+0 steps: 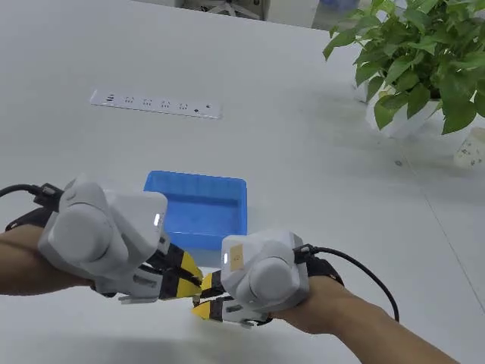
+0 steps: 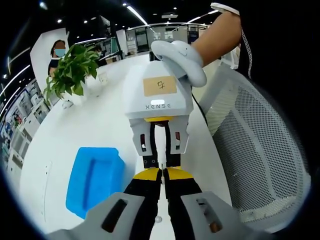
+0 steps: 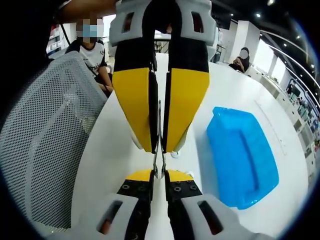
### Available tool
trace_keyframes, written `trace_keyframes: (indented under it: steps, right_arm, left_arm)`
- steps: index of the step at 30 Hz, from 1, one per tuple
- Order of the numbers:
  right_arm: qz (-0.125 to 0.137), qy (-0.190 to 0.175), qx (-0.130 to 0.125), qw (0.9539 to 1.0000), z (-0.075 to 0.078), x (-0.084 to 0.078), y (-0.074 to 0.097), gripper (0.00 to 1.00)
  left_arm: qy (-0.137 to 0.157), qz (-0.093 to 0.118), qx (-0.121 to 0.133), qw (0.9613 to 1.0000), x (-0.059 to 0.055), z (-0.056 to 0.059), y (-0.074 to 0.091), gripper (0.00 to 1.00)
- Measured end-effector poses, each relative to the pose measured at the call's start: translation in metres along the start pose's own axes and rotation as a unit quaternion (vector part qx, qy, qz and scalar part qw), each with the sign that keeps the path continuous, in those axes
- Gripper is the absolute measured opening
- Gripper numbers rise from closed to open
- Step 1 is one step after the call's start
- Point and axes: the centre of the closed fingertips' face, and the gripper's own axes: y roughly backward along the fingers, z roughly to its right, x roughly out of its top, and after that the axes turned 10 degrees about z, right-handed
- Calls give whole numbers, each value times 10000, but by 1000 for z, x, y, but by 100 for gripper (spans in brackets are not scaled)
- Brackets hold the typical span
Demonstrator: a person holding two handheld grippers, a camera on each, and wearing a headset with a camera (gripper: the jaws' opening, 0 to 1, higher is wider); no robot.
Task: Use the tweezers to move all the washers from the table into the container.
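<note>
Low in the head view my two grippers meet tip to tip in front of the blue container (image 1: 198,208). The left gripper (image 1: 195,279) points right and the right gripper (image 1: 203,297) points left. A thin metal pair of tweezers (image 3: 159,135) runs between them. In the right gripper view my right gripper (image 3: 159,175) is shut on one end of it, and the left gripper's yellow jaws pinch it from above. The left gripper (image 2: 162,174) is shut on the tweezers (image 2: 161,159) too. A small round washer (image 3: 175,155) lies on the white table beside the jaws. The container (image 2: 95,180) looks empty.
A white power strip (image 1: 155,104) lies behind the container. At the back right stand a potted plant (image 1: 413,61) and a small cup (image 1: 471,148). A white mesh chair (image 2: 260,150) stands at the table's near edge. People sit in the background.
</note>
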Motion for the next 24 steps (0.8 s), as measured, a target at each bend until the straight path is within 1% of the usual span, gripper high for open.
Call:
trace_keyframes:
  steps: [10, 14, 24]
  right_arm:
    - [15, 14, -87, 10000, 4, 0, 2, 11]
    - [10, 19, -162, 9999, 8, -2, 4, 11]
    - [5, -15, -235, 9997, 12, -5, 6, 12]
  left_arm:
    - [-62, 0, 5, 10000, 0, -3, 1, 7]
    - [-97, 4, 14, 10000, 0, -5, 1, 7]
    - [-101, 37, 3, 9999, 0, -9, -1, 7]
